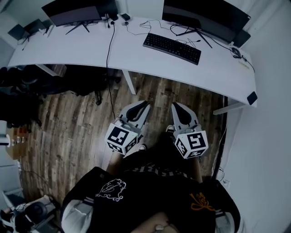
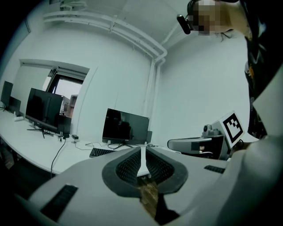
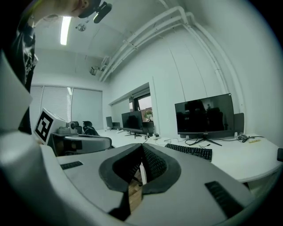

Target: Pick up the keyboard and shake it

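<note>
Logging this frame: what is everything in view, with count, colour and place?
keyboard: one, black, on the desk in front of the right-hand monitor
monitors: two, black, along the desk's back edge
desk: one, white, across the top of the head view
cable: one, black, hanging from the desk towards the floor
floor: brown wooden planks, below the desk
left tool: one, white, shut, empty, over the floor
right tool: one, white, shut, empty, beside the left one
</note>
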